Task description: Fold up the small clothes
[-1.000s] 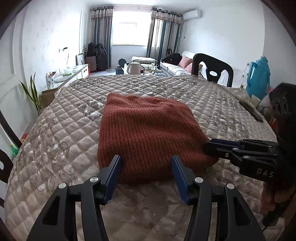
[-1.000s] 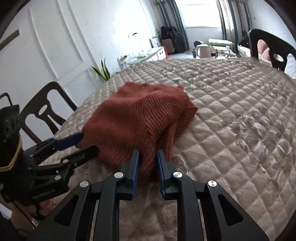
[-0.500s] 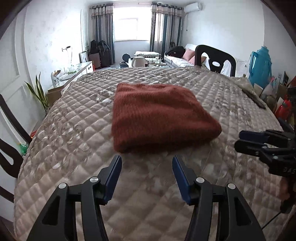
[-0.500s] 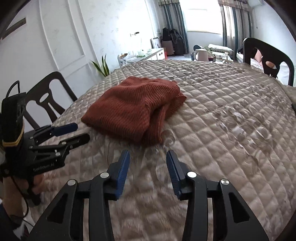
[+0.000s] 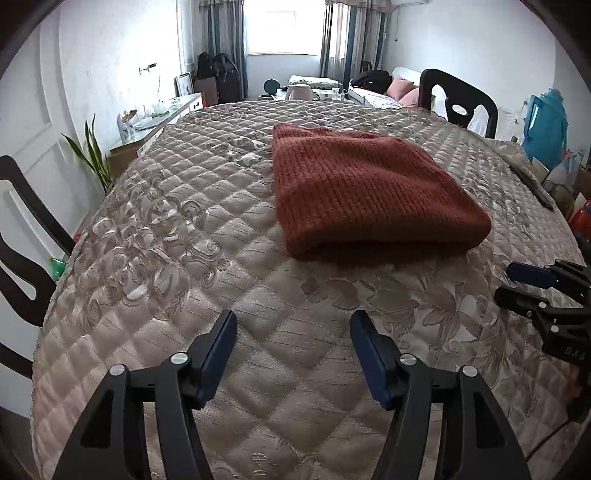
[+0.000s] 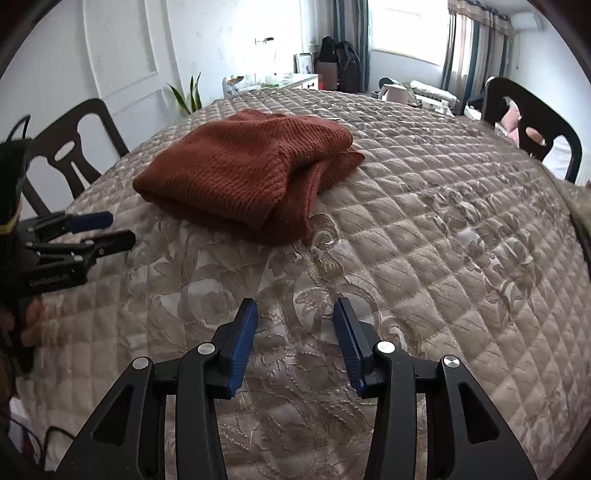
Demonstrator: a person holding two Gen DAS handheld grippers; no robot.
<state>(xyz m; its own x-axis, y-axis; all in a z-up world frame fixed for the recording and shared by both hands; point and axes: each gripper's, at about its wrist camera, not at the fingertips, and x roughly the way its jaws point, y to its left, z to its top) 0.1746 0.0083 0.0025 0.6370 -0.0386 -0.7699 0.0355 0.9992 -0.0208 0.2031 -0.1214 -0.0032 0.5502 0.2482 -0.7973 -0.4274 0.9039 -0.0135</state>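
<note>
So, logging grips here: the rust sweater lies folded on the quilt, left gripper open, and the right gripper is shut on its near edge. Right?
Not quite. The right gripper is open and apart from the sweater, as the right wrist view shows. The sweater does lie folded on the quilt, and the left gripper is open.

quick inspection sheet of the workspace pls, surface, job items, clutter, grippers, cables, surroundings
surface: beige quilted floral bedspread, lying flat
job's things: rust-red knitted garment, folded into a compact stack, touched by neither gripper
clutter: dark flat object at the bedspread's right edge, too blurred to identify
grippers: left gripper open, empty; right gripper open, empty; both short of the garment
cables: black cable below the left gripper
surroundings: black chairs, green plant, white kettle, curtained window
</note>
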